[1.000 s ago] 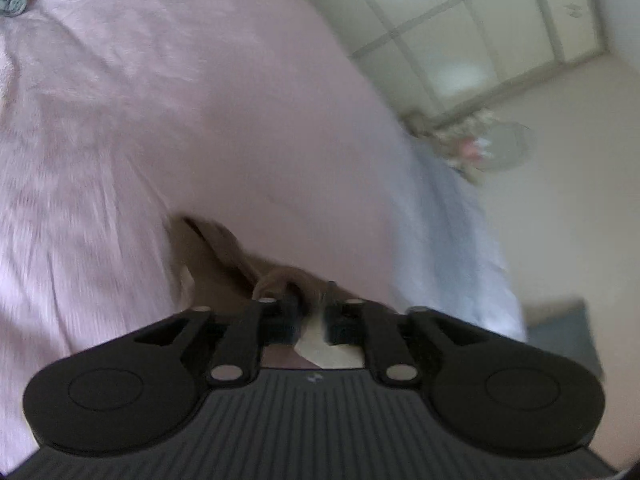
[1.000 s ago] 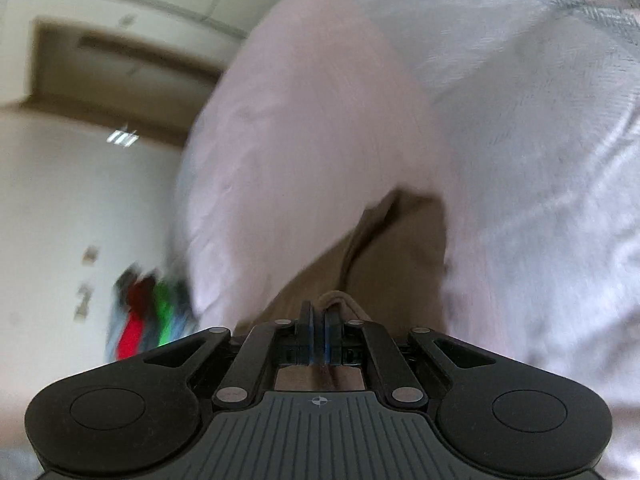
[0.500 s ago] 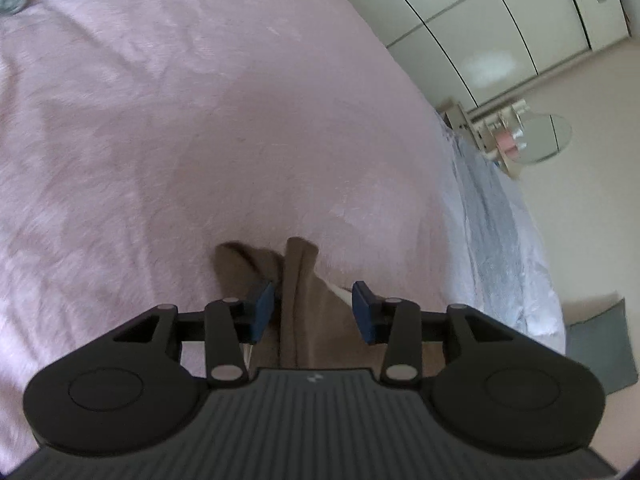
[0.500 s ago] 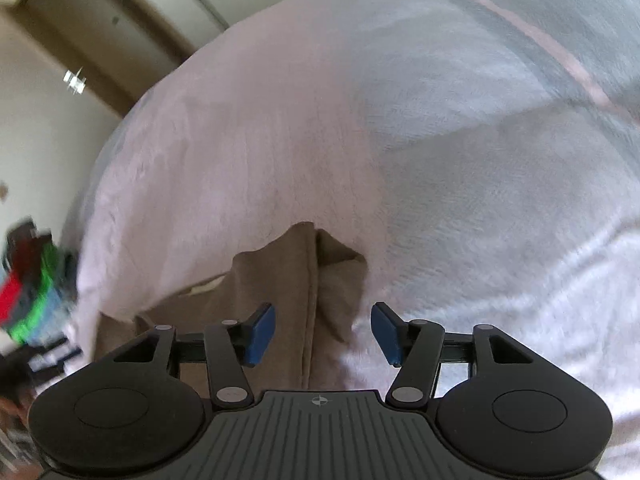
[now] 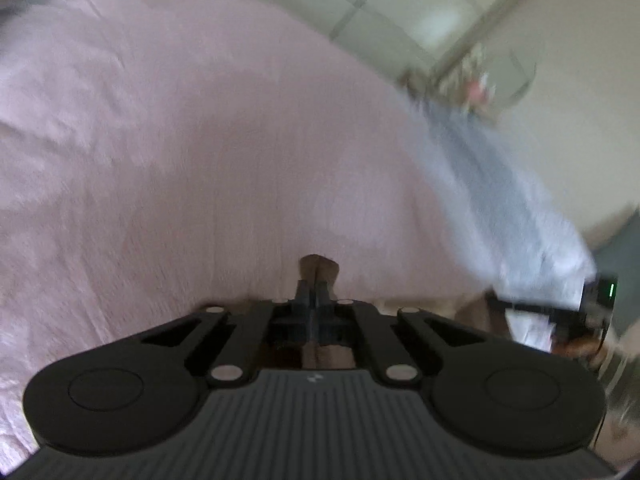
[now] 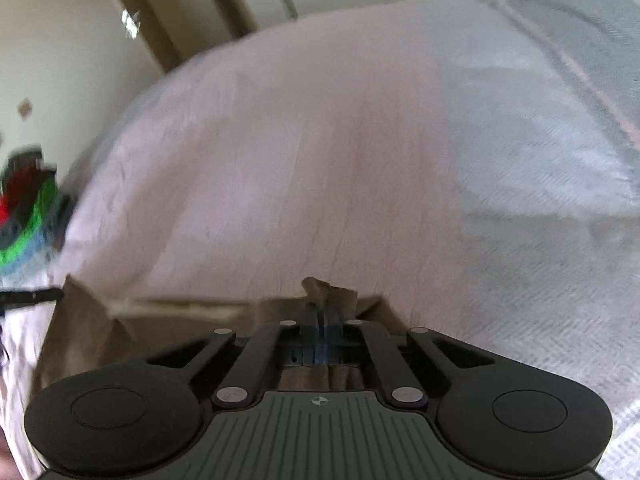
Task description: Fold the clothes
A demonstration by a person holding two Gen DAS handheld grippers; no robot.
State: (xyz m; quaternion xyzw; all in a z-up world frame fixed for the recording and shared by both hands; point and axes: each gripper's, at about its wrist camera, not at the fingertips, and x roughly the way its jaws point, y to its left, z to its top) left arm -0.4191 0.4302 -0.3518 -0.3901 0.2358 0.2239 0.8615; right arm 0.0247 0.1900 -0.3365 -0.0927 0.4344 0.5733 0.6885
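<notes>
Brown fabric garment (image 6: 100,332) pinched at two points above the pink bedspread (image 5: 180,140)

It lies low in both frames; left gripper (image 5: 317,289) and right gripper (image 6: 322,312) each clamp a fold, jaws closed; grey blanket (image 6: 540,160) at right.

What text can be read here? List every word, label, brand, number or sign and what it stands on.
No readable text anywhere.
Left gripper housing: a small pale emblem, no letters.
Right gripper housing: a small round crosshair mark, no letters.
Brown garment, pink bedspread, cupboard doors: no print visible; both views are motion-blurred.
</notes>
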